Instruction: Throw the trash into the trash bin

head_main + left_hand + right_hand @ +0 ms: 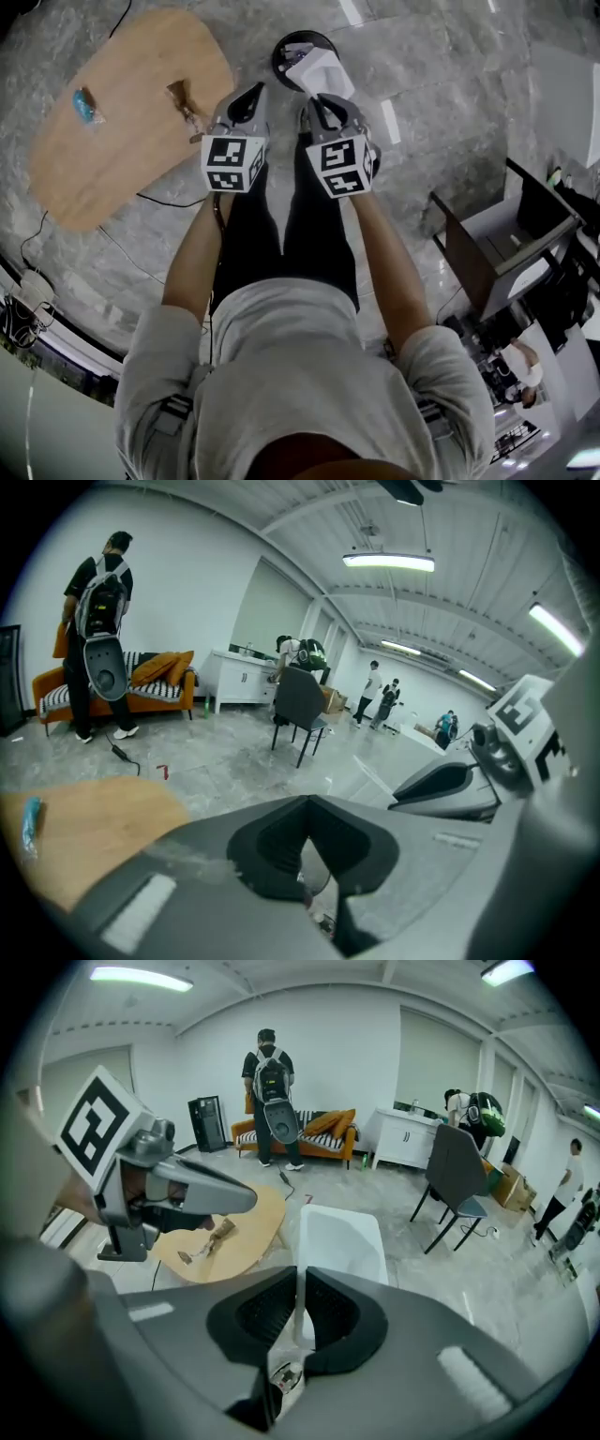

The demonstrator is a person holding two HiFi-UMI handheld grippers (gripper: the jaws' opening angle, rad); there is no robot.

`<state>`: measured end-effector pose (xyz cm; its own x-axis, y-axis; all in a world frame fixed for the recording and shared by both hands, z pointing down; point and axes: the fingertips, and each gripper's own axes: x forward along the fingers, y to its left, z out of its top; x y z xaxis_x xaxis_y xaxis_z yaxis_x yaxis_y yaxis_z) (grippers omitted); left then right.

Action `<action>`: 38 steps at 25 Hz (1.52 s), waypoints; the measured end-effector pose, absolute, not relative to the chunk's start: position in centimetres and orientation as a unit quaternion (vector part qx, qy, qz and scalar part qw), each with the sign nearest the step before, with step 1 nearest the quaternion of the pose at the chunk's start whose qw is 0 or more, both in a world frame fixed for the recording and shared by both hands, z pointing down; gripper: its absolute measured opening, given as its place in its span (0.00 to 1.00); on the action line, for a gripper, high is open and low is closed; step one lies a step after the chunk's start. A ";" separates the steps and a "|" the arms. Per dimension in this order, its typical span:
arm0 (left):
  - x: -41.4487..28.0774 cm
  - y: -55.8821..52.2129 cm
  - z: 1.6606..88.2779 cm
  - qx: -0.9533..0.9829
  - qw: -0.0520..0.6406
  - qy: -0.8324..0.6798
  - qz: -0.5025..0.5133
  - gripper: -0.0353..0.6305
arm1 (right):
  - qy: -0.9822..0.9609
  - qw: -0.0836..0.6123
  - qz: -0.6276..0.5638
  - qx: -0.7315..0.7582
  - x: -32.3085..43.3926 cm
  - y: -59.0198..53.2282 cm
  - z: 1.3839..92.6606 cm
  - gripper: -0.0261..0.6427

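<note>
Right fingers (258,1316) clench a white tray (342,1241) by its edge, the bin (278,58) just beyond them. Left fingers (279,846) are pressed together, empty.

Left arm (190,258) and right arm (392,281) reaching forward side by side, left gripper (251,92) tipped down, jaws closed on nothing, right gripper (322,101) tipped down more, jaws pinching a white tray (319,70) edge

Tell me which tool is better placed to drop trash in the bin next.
Right. The right tool is shut on the white container, which overlaps the black trash bin in the head view. The left tool is shut and empty, beside it.
</note>
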<state>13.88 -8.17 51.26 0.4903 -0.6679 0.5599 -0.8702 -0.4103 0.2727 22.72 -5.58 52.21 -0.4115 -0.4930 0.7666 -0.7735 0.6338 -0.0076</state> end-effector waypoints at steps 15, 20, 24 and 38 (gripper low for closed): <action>19.6 -9.7 72.2 0.750 0.341 -0.524 0.215 0.08 | -0.845 0.418 0.200 0.268 28.0 -8.8 73.2 0.10; 20.0 -8.5 76.9 0.741 0.356 -0.526 0.217 0.08 | -0.847 0.427 0.195 0.249 27.7 -9.0 77.9 0.10; 20.8 -8.3 80.9 0.744 0.359 -0.520 0.217 0.08 | -0.845 0.438 0.194 0.240 27.3 -9.2 80.9 0.10; 18.9 -9.0 89.6 0.741 0.360 -0.523 0.218 0.08 | -0.826 0.481 0.215 0.201 24.4 -10.5 93.0 0.10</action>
